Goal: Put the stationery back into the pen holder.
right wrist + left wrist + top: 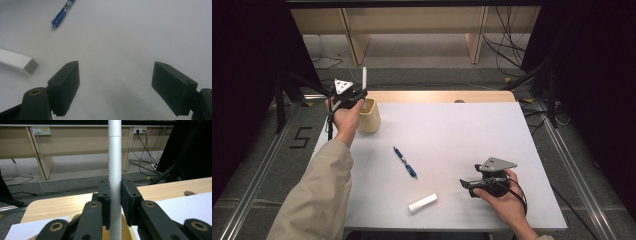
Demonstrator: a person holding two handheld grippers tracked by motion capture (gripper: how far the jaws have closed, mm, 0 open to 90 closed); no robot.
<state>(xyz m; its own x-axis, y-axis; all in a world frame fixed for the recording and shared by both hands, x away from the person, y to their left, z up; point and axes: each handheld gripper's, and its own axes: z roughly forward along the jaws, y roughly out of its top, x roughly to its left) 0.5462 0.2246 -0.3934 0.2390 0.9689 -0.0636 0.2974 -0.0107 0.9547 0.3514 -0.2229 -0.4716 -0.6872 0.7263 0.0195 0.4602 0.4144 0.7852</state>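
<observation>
Left gripper (357, 95) jaws clamp upright white pen (115, 170) over cup (369, 118) at table's far-left edge; right gripper (115, 82) jaws wide, empty.

Laboratory recording bay: white counter (452, 125) flanked by black tripods (542, 80), floor rails (257, 165), trailing cables (507, 45), wall sockets (41, 130).

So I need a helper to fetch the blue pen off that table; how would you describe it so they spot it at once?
Start from the white table top. Near its middle, between the cream cup at the far left and the short white bar at the near edge, lies the blue pen, flat and slanted. It is the one blue, slim thing there.
</observation>
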